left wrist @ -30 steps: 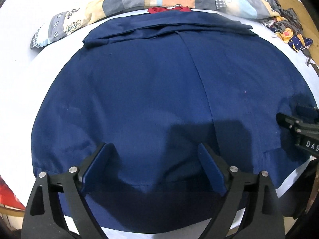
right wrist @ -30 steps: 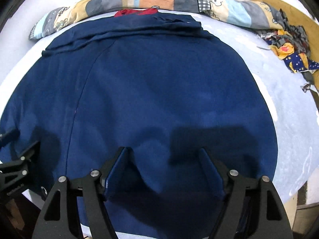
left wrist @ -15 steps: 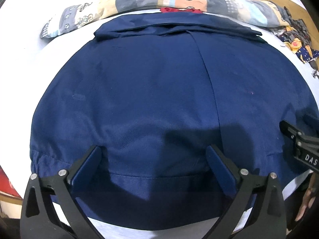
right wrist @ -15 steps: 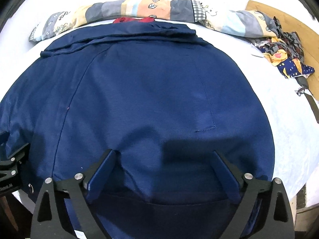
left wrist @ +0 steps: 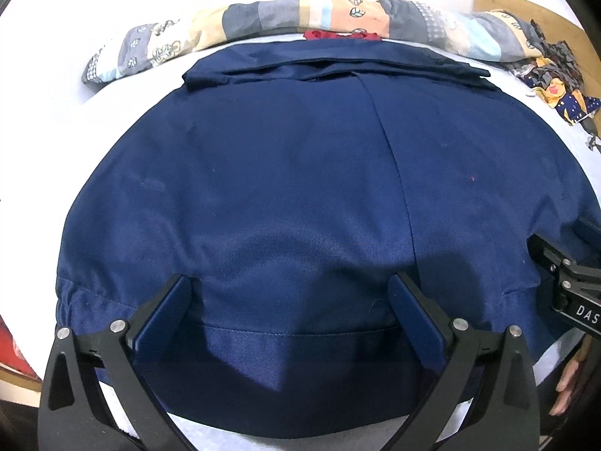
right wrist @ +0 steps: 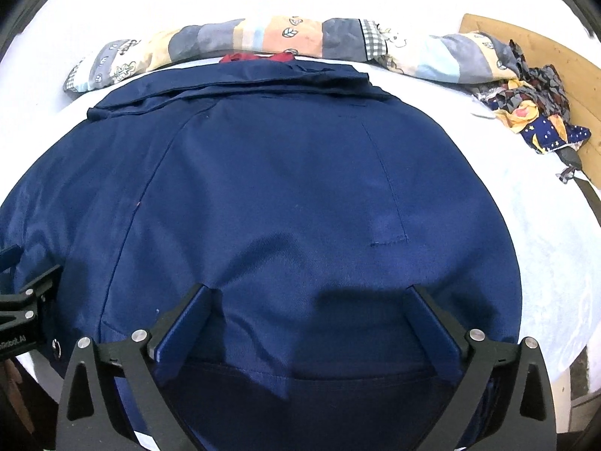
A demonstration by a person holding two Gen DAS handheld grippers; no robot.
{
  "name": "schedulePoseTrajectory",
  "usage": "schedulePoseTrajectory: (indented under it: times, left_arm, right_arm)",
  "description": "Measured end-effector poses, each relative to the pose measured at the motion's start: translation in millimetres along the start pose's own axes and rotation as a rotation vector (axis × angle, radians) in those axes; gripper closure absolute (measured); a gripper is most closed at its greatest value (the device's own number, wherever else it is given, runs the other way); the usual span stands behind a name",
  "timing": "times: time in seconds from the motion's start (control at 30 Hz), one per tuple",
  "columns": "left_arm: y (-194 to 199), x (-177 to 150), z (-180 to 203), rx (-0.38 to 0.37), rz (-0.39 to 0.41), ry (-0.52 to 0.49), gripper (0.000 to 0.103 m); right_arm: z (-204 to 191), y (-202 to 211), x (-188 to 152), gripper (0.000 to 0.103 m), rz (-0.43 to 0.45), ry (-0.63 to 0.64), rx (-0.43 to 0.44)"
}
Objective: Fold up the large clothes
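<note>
the navy garment (left wrist: 300, 188) lies spread flat over the white sheet (left wrist: 45, 86), filling the middle of both frames, its stitched hem toward the bottom and a folded band of cloth across its top edge; no box, basket or other container shows in either view; along the top of both frames runs a patchwork quilt roll (left wrist: 338, 15), and a scrap of red cloth (left wrist: 342, 34) peeks out between that roll and the garment's top edge; a heap of patterned cloth (left wrist: 559, 86) sits at the upper right, against a wooden board (left wrist: 526, 7).

the left gripper (left wrist: 289, 293) stands at the bottom centre of the left wrist view with its jaws spread wide, the hem lying between and below the blue pads (left wrist: 165, 312), nothing pinched (whether the pads touch the cloth is unclear); the right gripper (right wrist: 308, 300) sits likewise in its own view, jaws wide, holding nothing.

only the left wrist view shows a red object (left wrist: 15, 349) at the lower left edge and fingertips at the lower right; only the right wrist view shows a stitched pocket outline (right wrist: 390, 206) right of centre, a metal snap (right wrist: 57, 346) at the lower left, and a dark strap (right wrist: 586, 191) at the right edge.
</note>
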State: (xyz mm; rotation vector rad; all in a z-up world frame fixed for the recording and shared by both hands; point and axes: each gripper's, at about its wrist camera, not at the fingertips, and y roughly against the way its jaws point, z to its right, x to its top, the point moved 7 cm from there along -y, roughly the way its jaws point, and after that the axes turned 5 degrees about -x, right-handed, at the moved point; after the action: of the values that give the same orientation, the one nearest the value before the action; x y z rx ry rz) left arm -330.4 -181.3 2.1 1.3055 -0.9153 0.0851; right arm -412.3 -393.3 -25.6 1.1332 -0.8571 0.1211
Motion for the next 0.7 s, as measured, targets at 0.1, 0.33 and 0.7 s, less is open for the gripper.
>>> schedulePoseTrajectory:
  times: [0.1, 0.33, 0.7]
  left_arm:
    - [0.6, -0.2, -0.2, 0.003, 0.014, -0.002, 0.0]
    - [1.1, -0.2, -0.4, 0.004, 0.027, -0.007, 0.0]
    - [2.5, -1.4, 0.5, -0.001, 0.054, -0.021, 0.0]
  right_arm:
    - [0.6, -0.1, 0.0, 0.001, 0.005, 0.008, 0.011]
    - [0.6, 1.2, -1.6, 0.001, 0.024, 0.017, 0.011]
    - [-2.2, 1.9, -4.2, 0.001, 0.037, 0.022, -0.004]
